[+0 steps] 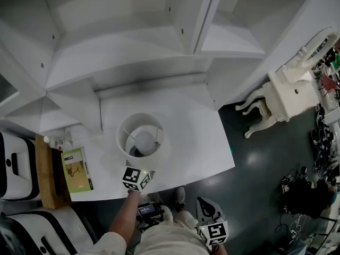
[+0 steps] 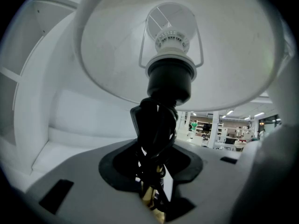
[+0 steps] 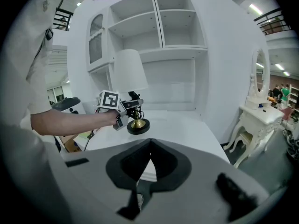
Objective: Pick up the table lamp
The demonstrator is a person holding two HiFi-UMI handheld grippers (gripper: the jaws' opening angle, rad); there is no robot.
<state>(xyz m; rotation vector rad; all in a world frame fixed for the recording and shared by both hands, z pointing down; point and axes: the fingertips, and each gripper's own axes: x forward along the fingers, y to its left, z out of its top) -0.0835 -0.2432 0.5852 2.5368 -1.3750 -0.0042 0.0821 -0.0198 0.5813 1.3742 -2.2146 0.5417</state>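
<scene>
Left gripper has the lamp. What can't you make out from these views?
Right gripper view: lamp base is too small to tell whether it clears the table.
Left gripper view: the left gripper body hides the lamp base.
Head view: the lampshade hides the lamp base and the grip.

A white shelving unit (image 1: pixel 133 31) backs the white tabletop (image 1: pixel 207 142), above a dark glossy floor (image 1: pixel 255 163). To the right stands an ornate white dressing table (image 1: pixel 284 97), apparently with a mirror (image 3: pixel 259 73). Strip lights (image 3: pixel 254 8) glow overhead.
</scene>
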